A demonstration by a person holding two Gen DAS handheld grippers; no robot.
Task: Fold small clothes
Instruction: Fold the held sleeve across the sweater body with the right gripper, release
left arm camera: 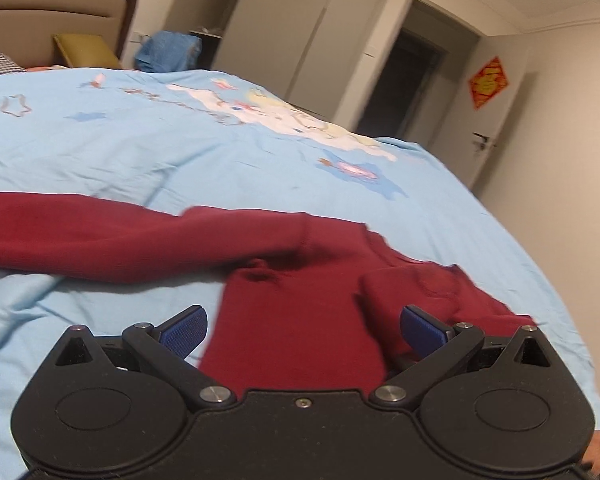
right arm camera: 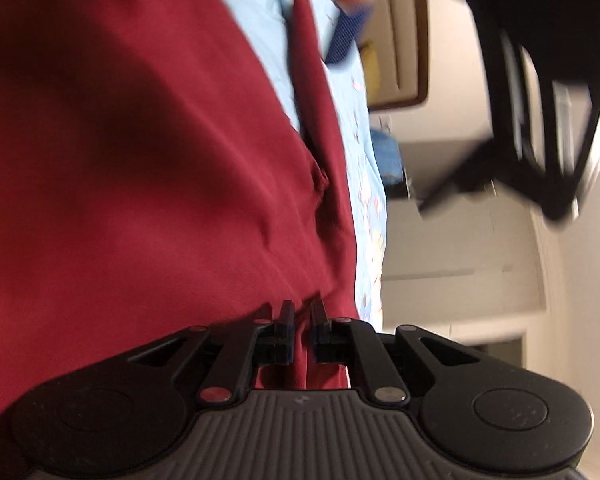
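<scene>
1. Dark red long-sleeved top point(left arm camera: 292, 320): lies on the bed, partly bunched; one sleeve point(left arm camera: 100, 236) runs out flat to the left in the left wrist view, the body rumpled nearest the camera. In the right wrist view the same cloth fills the left half of the frame, hanging in loose creases

2. Right gripper point(right arm camera: 300, 320): jaws drawn close together with a fold of the red cloth pinched between them; the camera is rolled on its side, so I judge the edge is lifted off the bed

3. Left gripper point(left arm camera: 303, 330): jaws spread wide, blue pads point(left arm camera: 184, 332) either side of a red fold that passes between them without being clamped; holding nothing

4. Light blue quilt point(left arm camera: 140, 148): cartoon print, covers the bed beneath the garment

5. Surroundings: padded headboard point(left arm camera: 40, 20) and a yellow-green cushion point(left arm camera: 86, 50) beyond; wardrobe doors and a dark doorway point(left arm camera: 404, 84) further off; a red diamond decoration on the wall

6. Step in hand, as I judge it: an early fold, one edge taken, the other not yet

7. Next move calls for: the left jaws closing on the fold between them, then both edges carried over evenly, with the outstretched sleeve brought in
</scene>
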